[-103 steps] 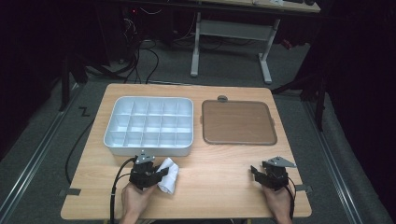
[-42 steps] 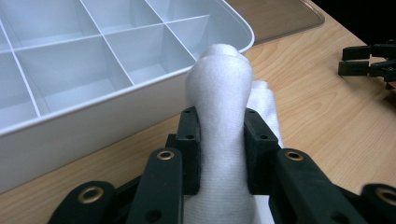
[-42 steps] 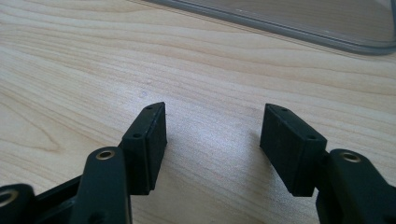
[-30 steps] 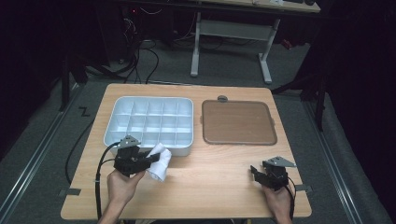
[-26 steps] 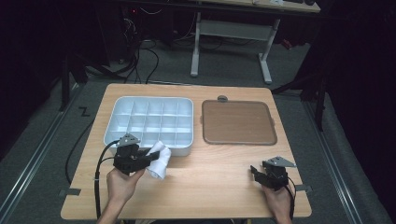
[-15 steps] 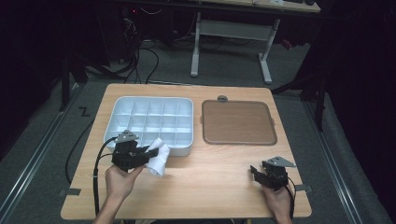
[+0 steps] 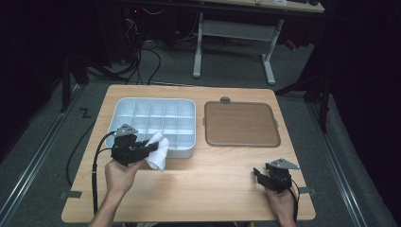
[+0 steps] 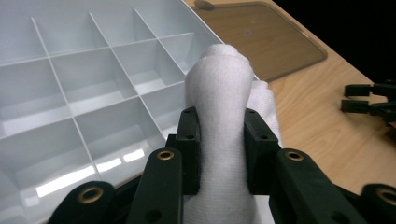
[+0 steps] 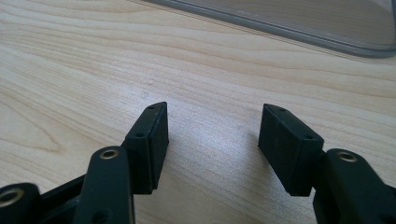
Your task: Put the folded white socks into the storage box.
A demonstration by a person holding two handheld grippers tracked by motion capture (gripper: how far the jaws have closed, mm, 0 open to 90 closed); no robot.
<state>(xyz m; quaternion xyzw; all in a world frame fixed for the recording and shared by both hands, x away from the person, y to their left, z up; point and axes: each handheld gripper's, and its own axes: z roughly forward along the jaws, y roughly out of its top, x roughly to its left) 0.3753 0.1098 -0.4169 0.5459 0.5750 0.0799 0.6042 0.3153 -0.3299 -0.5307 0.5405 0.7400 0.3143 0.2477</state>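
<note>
Near the front edge of the wooden table point(image 7: 208, 189), at the right: right gripper point(image 7: 259, 176), held low in a hand point(image 7: 280, 204), jaws spread wide with only bare wood between them. In the right gripper view, two black pads point(image 9: 289, 144) well apart, nothing held.

At the left, a bit farther in: left gripper point(image 7: 152, 147) in the other hand point(image 7: 119, 175), squeezed tight on a rolled white sock point(image 7: 159, 150). In the left gripper view, sock point(image 8: 223, 121) pinched between the two pads point(image 8: 188, 144), sticking out past them. Sock right at the near right corner of the white tray point(image 7: 124, 108), part over the rim, part over the table.

Farther back: white tray with many little square boxes point(image 8: 70, 84) inside, all bare. Beside it on the right, not touching, a flat brown lid point(image 7: 240, 124) with a grey rim and a small knob at its far edge.

Beyond the table: grey floor, black cables, white desk legs.
</note>
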